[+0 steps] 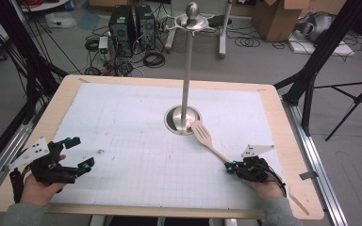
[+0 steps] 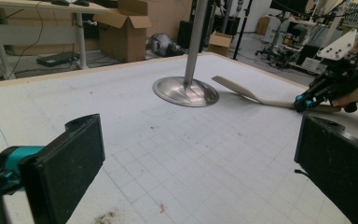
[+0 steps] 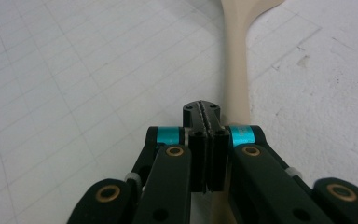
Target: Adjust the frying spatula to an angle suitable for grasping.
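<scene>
- Right gripper point(image 1: 229, 165) fingers together; whether they pinch the wooden spatula point(image 1: 207, 139) handle beneath them can't be told.
- Spatula's long axis runs ahead of them toward the stand base point(image 1: 183, 118).
- Left gripper point(image 1: 80, 153) fingers apart, well off.

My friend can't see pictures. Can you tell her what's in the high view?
At the table's right, a person's right gripper is shut on the handle of a pale wooden slotted spatula whose head lies beside the round base of a tall silver metal pole stand. The left gripper rests open at the left, on the white gridded mat.
</scene>
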